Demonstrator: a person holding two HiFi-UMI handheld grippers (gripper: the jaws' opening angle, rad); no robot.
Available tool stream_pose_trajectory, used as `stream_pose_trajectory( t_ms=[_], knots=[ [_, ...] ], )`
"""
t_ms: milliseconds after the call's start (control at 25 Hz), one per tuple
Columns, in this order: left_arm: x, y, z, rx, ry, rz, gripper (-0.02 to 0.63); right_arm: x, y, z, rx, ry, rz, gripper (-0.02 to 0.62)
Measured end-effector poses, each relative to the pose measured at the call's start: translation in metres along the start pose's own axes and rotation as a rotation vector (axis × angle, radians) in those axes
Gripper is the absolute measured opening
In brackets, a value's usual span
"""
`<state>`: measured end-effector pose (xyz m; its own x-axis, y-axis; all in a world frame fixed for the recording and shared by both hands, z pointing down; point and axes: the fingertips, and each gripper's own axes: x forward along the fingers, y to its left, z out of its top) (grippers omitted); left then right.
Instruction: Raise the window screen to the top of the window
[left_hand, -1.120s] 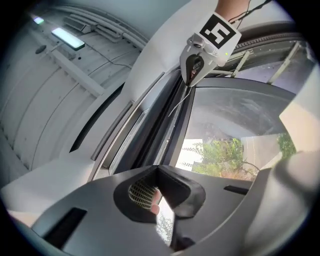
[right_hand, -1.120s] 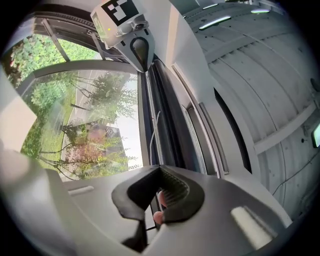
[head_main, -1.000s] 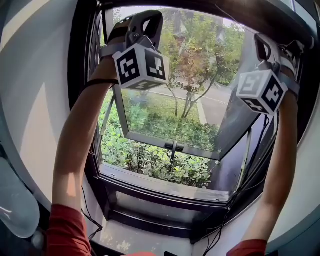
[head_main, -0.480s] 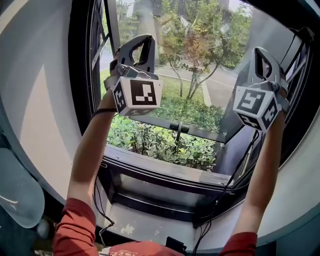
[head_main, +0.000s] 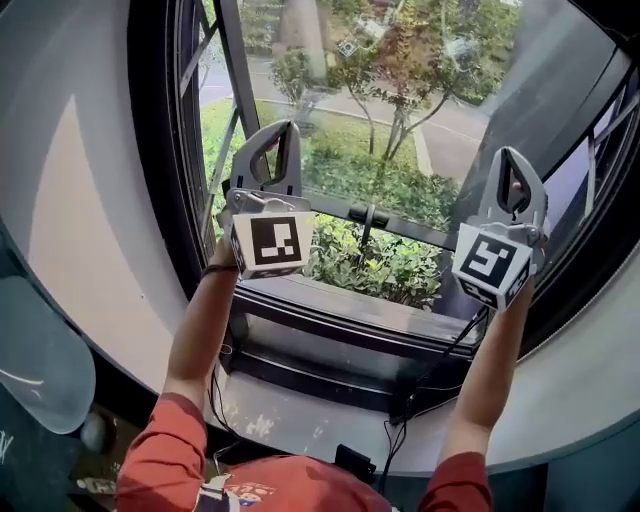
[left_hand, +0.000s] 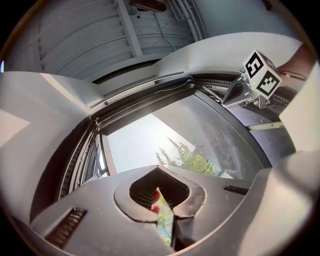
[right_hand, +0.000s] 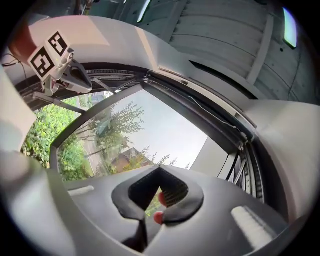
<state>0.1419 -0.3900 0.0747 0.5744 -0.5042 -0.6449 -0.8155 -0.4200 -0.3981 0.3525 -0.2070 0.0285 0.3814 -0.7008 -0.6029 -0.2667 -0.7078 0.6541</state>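
In the head view both grippers are held up in front of the window, level with its lower part. My left gripper (head_main: 281, 128) is shut with nothing between its jaws, and so is my right gripper (head_main: 510, 155). Their own views look up at the top of the window. There a pale rail (left_hand: 142, 88) (right_hand: 202, 102) lies along the upper frame, and it looks like the screen's bar. I cannot make out any mesh across the opening. The left gripper's (left_hand: 161, 170) tips meet, and the right gripper's (right_hand: 159, 170) do too. Each sees the other's marker cube (left_hand: 260, 75) (right_hand: 47, 54).
The dark sill (head_main: 330, 305) runs below the grippers. An outward-opened glass sash has a handle (head_main: 368, 215) on its lower bar, and a dark pane (head_main: 545, 95) stands at the right. Cables (head_main: 425, 385) hang under the sill. Grey walls (head_main: 70, 200) flank the window. Shrubs and trees are outside.
Both grippers have come down from the top of the window to its lower part. They rolled on the way and stayed shut.
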Motion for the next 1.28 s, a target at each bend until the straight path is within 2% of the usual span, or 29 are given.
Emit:
stream_pose_trajectory(
  t_ms=[600,800,1000,1280],
  knots=[
    [-0.114,-0.056,-0.081,-0.173,0.190,-0.048,0.005,-0.121,0.097,-0.076,0.283,0.132,0.134,0.009],
    [-0.150,-0.071,-0.106,-0.178,0.271,-0.071,0.005,-0.163,0.132,-0.095,0.361,0.171,0.189,0.009],
    [-0.186,-0.088,-0.123,-0.189,0.325,-0.096,0.005,-0.200,0.153,-0.102,0.469,0.203,0.216,0.009],
    [-0.238,-0.106,-0.138,-0.254,0.398,-0.105,0.005,-0.252,0.179,-0.099,0.590,0.252,0.251,0.009]
  ],
)
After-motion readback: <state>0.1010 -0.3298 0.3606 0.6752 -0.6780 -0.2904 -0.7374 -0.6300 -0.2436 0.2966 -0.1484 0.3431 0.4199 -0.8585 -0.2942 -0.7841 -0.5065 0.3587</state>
